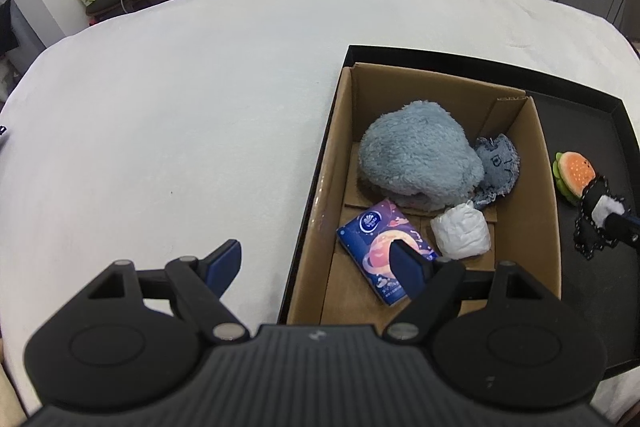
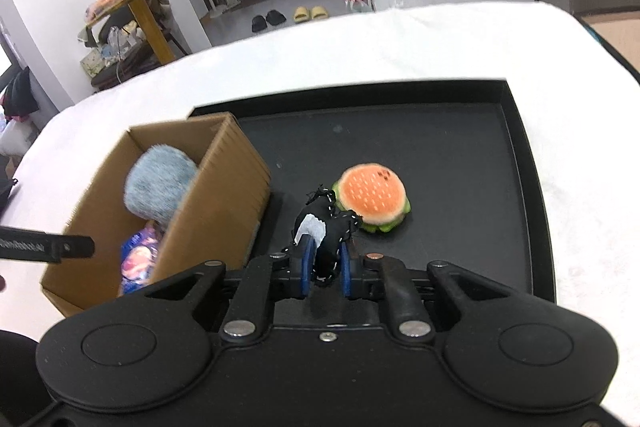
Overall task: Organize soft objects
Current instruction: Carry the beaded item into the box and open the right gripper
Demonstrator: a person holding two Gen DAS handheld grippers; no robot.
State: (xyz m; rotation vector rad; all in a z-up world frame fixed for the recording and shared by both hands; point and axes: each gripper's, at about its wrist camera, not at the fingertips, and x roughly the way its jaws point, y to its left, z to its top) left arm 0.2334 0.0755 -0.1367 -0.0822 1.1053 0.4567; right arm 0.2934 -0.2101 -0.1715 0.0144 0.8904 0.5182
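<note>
- Mostly packed already: fluffy blue plush [image 1: 416, 159], denim piece [image 1: 498, 167], white wad [image 1: 462, 233] and tissue pack [image 1: 380, 247] all inside the cardboard box [image 1: 336, 187], which stands at the left edge of the black tray [image 2: 528, 187].
- Still outside the box: black-and-white plush [image 2: 326, 231] and burger plush [image 2: 372, 197], both on the tray's right part, near mid-floor.
- Right gripper [image 2: 325, 273] clamped on the black-and-white plush, the toy upright between the blue pads, touching or just beside the burger plush.
- Left gripper [image 1: 316, 263] spread wide and holding nothing, poised over the box's near-left corner, one finger above the tissue pack.
- Judged remaining: two toys into the box.
</note>
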